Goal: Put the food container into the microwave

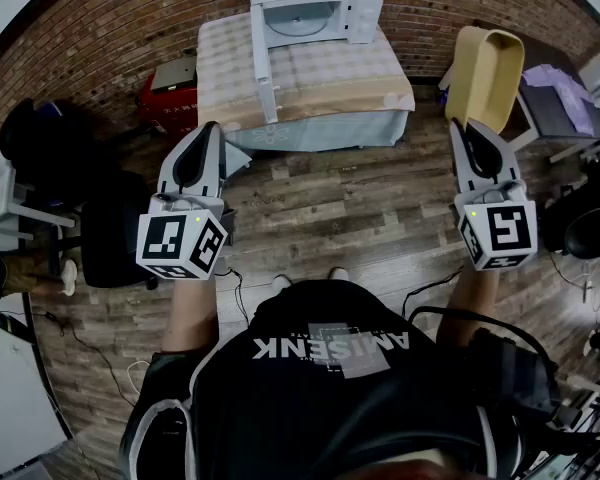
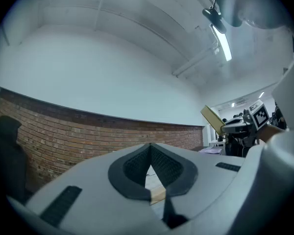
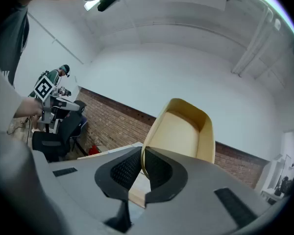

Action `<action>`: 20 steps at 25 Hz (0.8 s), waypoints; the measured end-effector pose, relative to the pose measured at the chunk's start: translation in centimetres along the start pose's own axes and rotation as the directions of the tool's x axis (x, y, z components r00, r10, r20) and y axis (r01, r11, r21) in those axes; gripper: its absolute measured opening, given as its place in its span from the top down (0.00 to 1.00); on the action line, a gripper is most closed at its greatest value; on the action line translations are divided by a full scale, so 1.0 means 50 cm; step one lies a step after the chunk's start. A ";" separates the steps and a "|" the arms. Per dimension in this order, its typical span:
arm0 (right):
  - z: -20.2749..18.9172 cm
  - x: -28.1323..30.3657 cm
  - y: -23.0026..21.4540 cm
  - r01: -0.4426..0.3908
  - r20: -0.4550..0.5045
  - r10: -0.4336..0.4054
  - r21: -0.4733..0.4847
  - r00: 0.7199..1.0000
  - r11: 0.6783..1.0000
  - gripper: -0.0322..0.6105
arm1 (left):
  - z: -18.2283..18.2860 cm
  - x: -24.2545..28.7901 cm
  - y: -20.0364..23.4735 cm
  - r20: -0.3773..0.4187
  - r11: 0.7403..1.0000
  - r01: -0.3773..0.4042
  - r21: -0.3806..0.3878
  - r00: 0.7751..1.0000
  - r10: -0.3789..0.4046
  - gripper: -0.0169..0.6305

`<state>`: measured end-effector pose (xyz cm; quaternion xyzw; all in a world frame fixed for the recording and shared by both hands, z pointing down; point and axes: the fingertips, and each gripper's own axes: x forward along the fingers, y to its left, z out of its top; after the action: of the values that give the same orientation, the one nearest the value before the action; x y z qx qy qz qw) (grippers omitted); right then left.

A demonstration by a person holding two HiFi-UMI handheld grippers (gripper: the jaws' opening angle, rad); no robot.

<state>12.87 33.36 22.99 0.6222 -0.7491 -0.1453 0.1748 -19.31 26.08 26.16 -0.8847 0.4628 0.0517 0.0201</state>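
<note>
where right gripper [image 3: 142, 152] clamps, container [image 3: 182, 130] rim hides.

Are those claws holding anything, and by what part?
The right gripper pinches the tan food container by its rim; the left gripper is shut on nothing.

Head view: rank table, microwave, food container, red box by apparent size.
1. table
2. microwave, door open
3. food container; the right tool holds it nearer the camera, so it looks bigger than it really is
4. red box
</note>
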 end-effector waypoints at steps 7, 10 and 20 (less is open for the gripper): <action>-0.003 -0.002 -0.005 -0.010 0.000 0.010 0.004 1.000 1.000 0.87 | -0.002 0.006 -0.011 -0.011 1.000 0.003 -0.015 1.000 -0.003 0.95; -0.007 -0.003 -0.008 -0.013 0.001 0.013 0.008 1.000 1.000 0.87 | -0.004 0.010 -0.020 -0.013 1.000 0.010 -0.022 1.000 -0.011 0.95; -0.020 -0.010 -0.024 -0.057 0.031 0.056 0.035 0.998 0.998 0.87 | 0.002 0.032 -0.054 -0.005 1.000 0.018 -0.001 1.000 -0.018 0.95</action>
<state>14.45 33.65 23.31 0.6017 -0.7714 -0.1363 0.1562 -16.21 26.32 25.88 -0.8891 0.4547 0.0494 0.0190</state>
